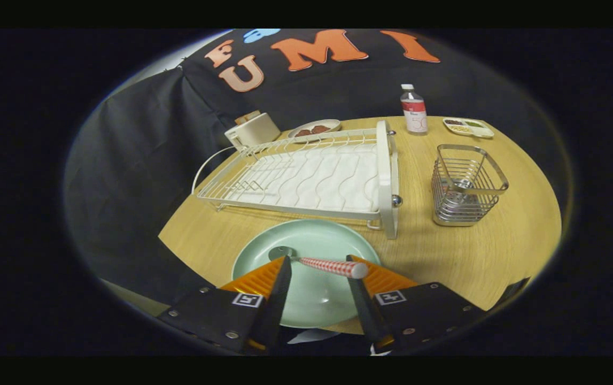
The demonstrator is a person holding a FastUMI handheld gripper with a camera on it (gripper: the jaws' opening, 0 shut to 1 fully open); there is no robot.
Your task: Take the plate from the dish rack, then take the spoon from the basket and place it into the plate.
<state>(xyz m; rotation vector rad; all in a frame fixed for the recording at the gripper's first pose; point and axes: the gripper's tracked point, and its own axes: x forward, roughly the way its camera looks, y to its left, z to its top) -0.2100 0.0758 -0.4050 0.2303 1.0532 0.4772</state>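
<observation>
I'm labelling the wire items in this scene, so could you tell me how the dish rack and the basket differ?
The dish rack is white, low and long, with a white mat inside; the basket is bare metal, upright and much smaller. The dish rack stands just beyond the plate and the open gripper; the basket stands apart, to its right. Both are wire-built and rest on the wooden table.

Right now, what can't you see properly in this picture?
- Gripper view: whether the gripper holds the spoon or has let go; the fingers sit wide apart, the spoon lies across between their tips.
- The near edge of the plate, covered by the fingers.
- What lies inside the basket, blocked by its wires.
- The food on the far dish and small tray, too small to name.
</observation>
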